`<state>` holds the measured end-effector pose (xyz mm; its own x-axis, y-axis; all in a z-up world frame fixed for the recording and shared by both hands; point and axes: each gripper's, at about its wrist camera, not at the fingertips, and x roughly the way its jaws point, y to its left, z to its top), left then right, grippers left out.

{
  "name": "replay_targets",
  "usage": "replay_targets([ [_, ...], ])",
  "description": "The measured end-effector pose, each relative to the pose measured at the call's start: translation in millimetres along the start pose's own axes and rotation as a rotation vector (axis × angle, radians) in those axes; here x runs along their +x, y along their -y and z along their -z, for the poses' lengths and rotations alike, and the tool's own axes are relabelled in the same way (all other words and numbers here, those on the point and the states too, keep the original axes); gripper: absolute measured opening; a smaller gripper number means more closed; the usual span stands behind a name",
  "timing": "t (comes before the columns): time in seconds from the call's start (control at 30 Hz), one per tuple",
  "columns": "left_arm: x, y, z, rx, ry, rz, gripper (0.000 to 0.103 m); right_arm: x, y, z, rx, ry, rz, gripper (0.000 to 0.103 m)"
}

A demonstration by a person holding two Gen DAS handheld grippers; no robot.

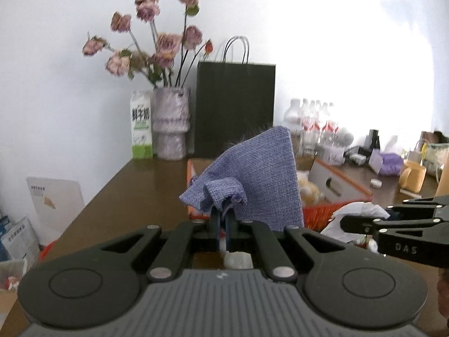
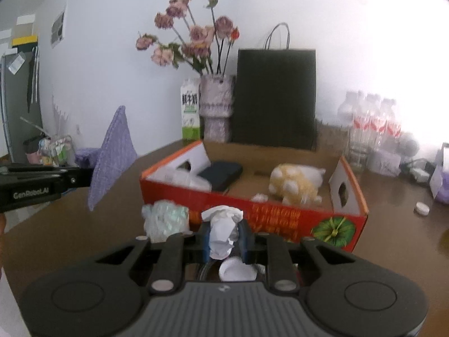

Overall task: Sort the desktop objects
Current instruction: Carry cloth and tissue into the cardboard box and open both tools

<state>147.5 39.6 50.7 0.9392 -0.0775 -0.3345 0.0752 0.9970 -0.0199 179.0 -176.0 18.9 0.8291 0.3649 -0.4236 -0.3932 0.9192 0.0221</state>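
Mid-sort, both loads lifted. Left gripper [image 1: 223,213] pinched tight on cloth [image 1: 252,179]; right gripper [image 2: 224,237] clamped on paper wad [image 2: 223,224]. Box [image 2: 280,213] at 12 o'clock. Next, likely: carry over rim, release.

- The left gripper [image 1: 223,219] fills the lower half of its own view: matte black linkage arms, 2 round black discs at lower left and lower right, and silver rivet heads at the pivots.
- A ribbed grey panel sits bottom centre between the discs.
- Its fingers [image 1: 216,224] are blue.
- The right gripper [image 2: 224,238] has the same build.
- White lettering on the side reads "GenRobot.AI".
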Motion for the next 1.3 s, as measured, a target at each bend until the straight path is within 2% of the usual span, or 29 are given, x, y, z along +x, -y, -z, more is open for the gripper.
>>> replay_targets([
  [0.27,32,12,-35,-0.013,0.047,0.02,0.004,14,11,-35,0.002,0.072,0.016,0.019],
  [0.53,95,15,-54,-0.024,0.01,0.023,0.004,61,23,-69,0.028,0.092,0.021,0.019],
  [0.8,177,12,-62,-0.009,-0.083,-0.016,0.004,139,40,-87,0.013,0.001,0.03,0.019],
  [0.93,206,12,-49,0.014,-0.163,-0.038,0.004,169,49,-85,0.023,-0.05,0.03,0.019],
  [1.03,215,12,-38,0.027,-0.205,-0.035,0.004,182,53,-76,0.016,-0.085,0.026,0.019],
  [1.3,221,13,-26,0.039,-0.23,-0.048,0.004,192,52,-65,0.018,-0.126,0.025,0.019],
])
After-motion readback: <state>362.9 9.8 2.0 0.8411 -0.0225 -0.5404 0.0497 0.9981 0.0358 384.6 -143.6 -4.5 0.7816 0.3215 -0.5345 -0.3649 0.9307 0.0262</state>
